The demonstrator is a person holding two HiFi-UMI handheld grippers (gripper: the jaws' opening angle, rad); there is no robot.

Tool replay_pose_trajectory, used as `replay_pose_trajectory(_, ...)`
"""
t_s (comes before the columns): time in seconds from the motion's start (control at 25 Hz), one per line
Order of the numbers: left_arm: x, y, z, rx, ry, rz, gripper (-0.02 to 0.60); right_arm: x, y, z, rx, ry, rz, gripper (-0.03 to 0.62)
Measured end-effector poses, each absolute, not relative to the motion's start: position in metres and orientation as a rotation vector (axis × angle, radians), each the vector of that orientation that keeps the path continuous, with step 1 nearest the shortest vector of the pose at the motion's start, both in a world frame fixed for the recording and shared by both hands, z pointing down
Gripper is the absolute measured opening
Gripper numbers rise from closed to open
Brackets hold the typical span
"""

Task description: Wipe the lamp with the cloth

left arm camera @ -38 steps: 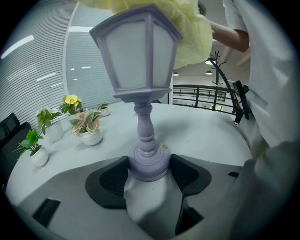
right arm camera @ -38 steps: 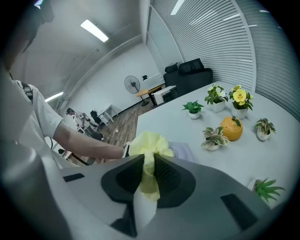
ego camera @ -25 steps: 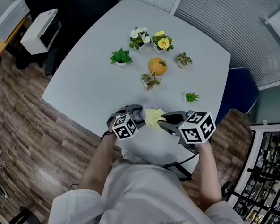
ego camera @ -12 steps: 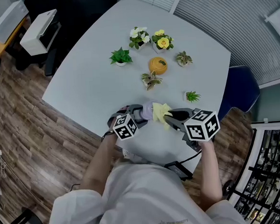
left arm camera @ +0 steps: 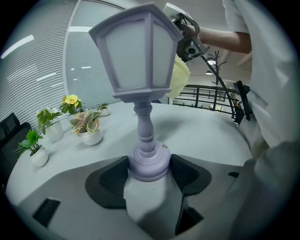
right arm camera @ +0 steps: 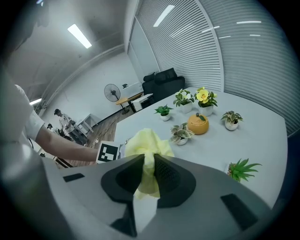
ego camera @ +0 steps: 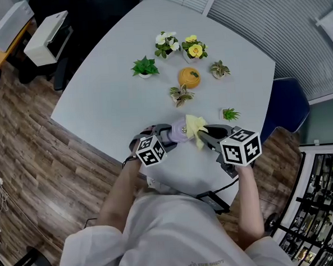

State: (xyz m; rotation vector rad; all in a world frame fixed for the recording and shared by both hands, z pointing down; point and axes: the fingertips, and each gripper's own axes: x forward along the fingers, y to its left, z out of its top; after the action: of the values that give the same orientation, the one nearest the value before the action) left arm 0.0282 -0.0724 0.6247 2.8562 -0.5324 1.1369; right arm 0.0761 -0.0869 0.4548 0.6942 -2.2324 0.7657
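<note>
A lilac lantern-shaped lamp (left arm camera: 140,61) stands upright near the table's front edge, and my left gripper (left arm camera: 149,171) is shut on its round base. From the head view the lamp (ego camera: 179,132) shows between the two grippers. My right gripper (right arm camera: 149,176) is shut on a yellow cloth (right arm camera: 147,147), whose bunched end sticks out past the jaws. The cloth (ego camera: 195,126) rests against the right side of the lamp's head; in the left gripper view the cloth (left arm camera: 181,78) shows behind the lantern's right edge.
Several small potted plants and an orange pumpkin-shaped pot (ego camera: 189,77) stand at the table's far middle. A small green plant (ego camera: 230,115) is close to the right gripper (ego camera: 205,135). A blue chair (ego camera: 286,108) stands beyond the table's right edge.
The right gripper has carried the cloth rightward off the top of the lamp to its right side, uncovering the lamp's top. The left gripper has kept hold of the base.
</note>
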Motion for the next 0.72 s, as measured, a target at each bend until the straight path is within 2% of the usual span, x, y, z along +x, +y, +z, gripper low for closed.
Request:
replay_pose_trajectory(0.36,0.028,-0.073,0.625,2.856,-0.533,1.139,0.296,0.073,-0.101,0.456,0.768,-2.281,0.746,0.074)
replay_pose_trajectory(0.72,0.028,-0.071,0.624,2.855,-0.533,1.141,0.296,0.073,-0.108,0.459,0.791,-2.459,0.986,0.074)
